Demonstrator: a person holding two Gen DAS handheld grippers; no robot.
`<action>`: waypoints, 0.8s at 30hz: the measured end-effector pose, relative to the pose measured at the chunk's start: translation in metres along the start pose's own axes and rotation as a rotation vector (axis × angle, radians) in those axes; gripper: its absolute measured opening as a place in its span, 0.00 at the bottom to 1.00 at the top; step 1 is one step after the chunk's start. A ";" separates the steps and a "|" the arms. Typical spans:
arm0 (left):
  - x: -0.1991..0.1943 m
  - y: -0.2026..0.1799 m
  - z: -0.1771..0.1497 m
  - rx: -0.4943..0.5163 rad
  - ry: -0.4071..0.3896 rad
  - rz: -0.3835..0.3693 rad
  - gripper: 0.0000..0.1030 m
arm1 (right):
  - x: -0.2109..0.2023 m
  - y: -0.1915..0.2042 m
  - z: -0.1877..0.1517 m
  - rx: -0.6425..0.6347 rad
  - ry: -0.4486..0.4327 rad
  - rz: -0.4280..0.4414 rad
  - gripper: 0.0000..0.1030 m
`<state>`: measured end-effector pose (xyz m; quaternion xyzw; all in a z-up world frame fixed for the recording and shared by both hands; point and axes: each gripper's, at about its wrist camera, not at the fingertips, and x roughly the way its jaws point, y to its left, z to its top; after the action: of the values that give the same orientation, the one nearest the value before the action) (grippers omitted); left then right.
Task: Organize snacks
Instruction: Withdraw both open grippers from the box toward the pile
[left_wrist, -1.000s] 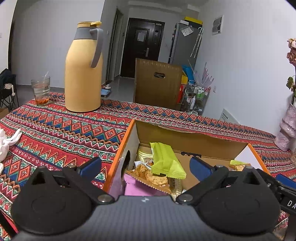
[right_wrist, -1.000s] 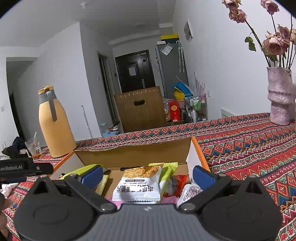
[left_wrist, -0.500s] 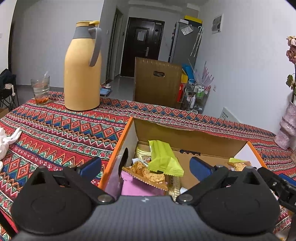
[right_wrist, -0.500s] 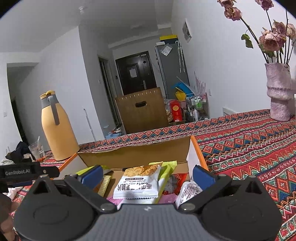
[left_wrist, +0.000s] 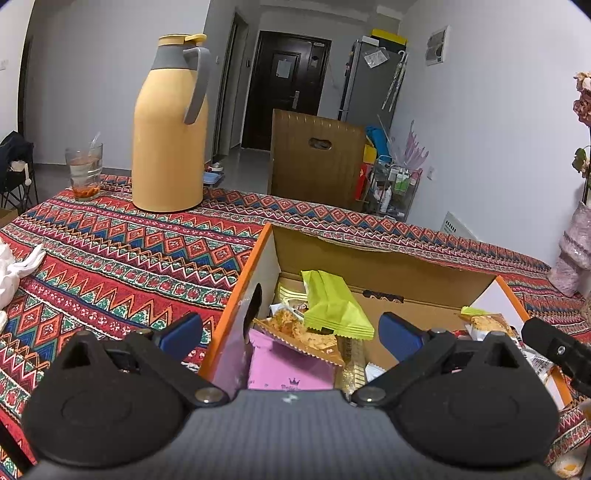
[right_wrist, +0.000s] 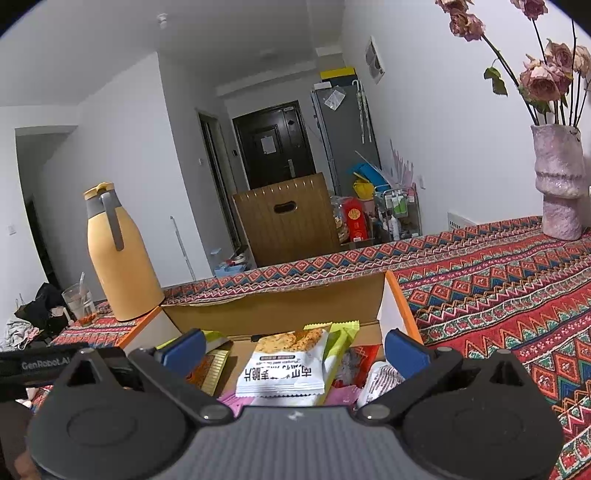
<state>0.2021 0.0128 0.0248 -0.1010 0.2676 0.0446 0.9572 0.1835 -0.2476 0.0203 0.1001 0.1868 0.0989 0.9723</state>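
An open cardboard box with orange edges sits on the patterned tablecloth and holds several snack packets. In the left wrist view a lime-green packet lies on an orange cracker packet and a pink packet. My left gripper is open, straddling the box's left wall. In the right wrist view a white cracker packet stands between the fingers of my right gripper, which is open over the box. Green and red packets lie beside it.
A tall yellow thermos and a glass stand at the back left of the table. A pink vase of dried roses stands at the right. White cloth lies at the left edge. A wooden chair back rises behind the table.
Both grippers have pulled back and risen slightly from the box. Their jaws stayed open and the packets have not moved.
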 end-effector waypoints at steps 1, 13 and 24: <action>-0.001 0.001 0.000 -0.004 0.000 -0.004 1.00 | -0.002 0.001 0.001 -0.007 -0.010 -0.004 1.00; -0.041 0.014 0.012 -0.041 0.019 -0.026 1.00 | -0.063 0.020 -0.004 -0.095 -0.014 -0.074 1.00; -0.069 0.023 -0.018 0.074 0.102 -0.052 1.00 | -0.097 0.044 -0.054 -0.122 0.164 -0.068 1.00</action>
<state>0.1313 0.0288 0.0416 -0.0745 0.3149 0.0045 0.9462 0.0673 -0.2195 0.0145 0.0260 0.2627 0.0848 0.9608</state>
